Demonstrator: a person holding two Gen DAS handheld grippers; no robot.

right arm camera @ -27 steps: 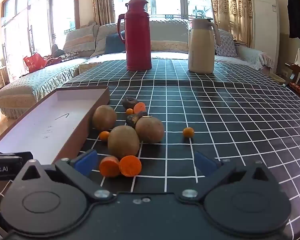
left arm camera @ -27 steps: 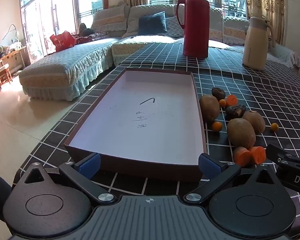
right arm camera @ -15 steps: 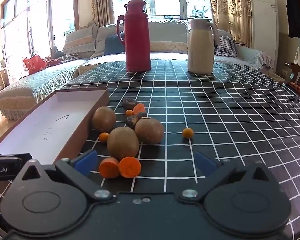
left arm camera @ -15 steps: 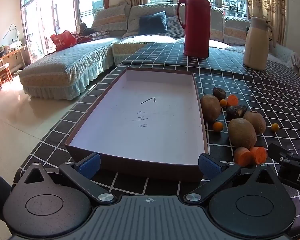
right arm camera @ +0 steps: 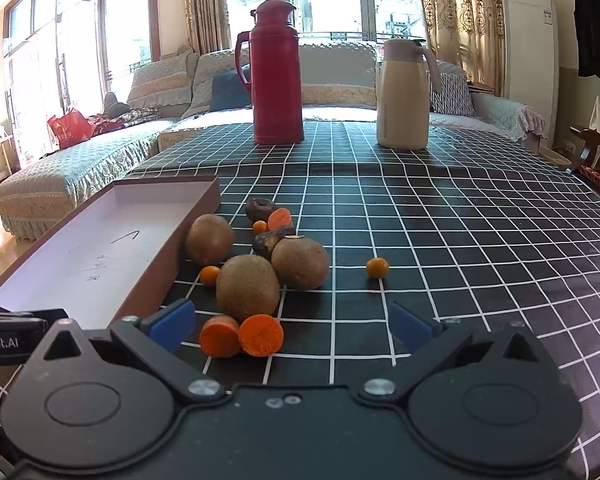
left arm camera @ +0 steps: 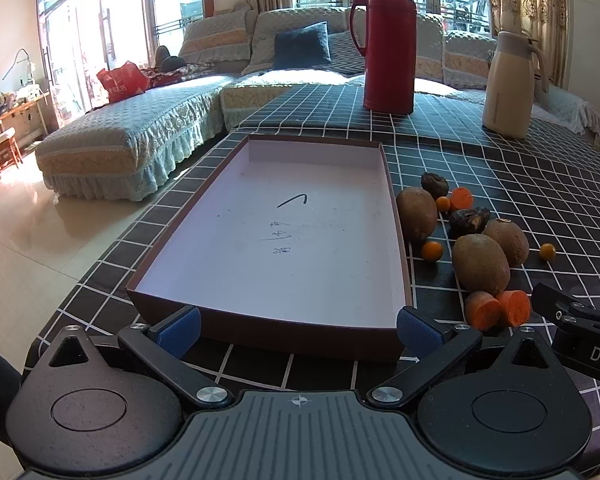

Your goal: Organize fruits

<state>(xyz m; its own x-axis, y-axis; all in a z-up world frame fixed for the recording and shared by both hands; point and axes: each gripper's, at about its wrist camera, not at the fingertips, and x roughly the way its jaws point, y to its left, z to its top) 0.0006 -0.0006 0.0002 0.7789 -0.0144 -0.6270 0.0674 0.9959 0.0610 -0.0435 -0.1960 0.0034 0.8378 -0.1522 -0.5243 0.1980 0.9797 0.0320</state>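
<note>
Nearest, left gripper (left arm camera: 298,326) spread wide and empty, straddling the near wall of the box (left arm camera: 300,336); right gripper (right arm camera: 292,326) likewise spread and empty, low over the counter (right arm camera: 460,240) just right of the box. Touching each other between the right gripper's fingers (right arm camera: 172,322), two carrot pieces (right arm camera: 240,335). Beyond them, right of the box, three kiwis (right arm camera: 247,287) bunched together, small orange fruits (right arm camera: 377,268) scattered around, two dark shrivelled fruits (right arm camera: 270,240) and another carrot piece (right arm camera: 280,219). Box itself empty, only pen marks inside. Farthest, well beyond the box, red flask (right arm camera: 277,76) and cream jug (right arm camera: 404,94) upright.
</note>
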